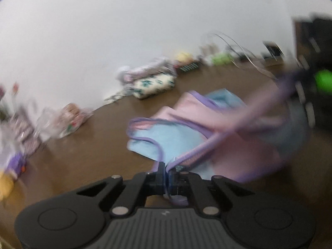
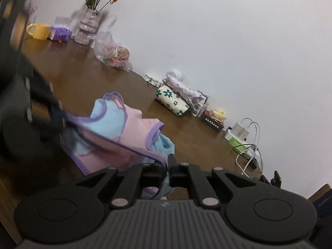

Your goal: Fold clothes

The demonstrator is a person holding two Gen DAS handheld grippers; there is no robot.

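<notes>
Left tool (image 1: 167,171) pinches the purple-trimmed pink-and-blue garment (image 1: 186,128); right tool (image 2: 168,166) pinches its hem above the brown bench (image 2: 93,76).

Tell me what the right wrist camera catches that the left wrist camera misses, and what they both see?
Only the right wrist view shows the yellow mug clearly, the white chargers with cables, and the right hand-held gripper from behind, with the garment's purple hem between its fingers.

Only the left wrist view shows the left hand-held gripper shut on that hem, and the right one's green part.

Both show the pink and blue garment, the brown table, the flowered pouch and the white wall.
</notes>
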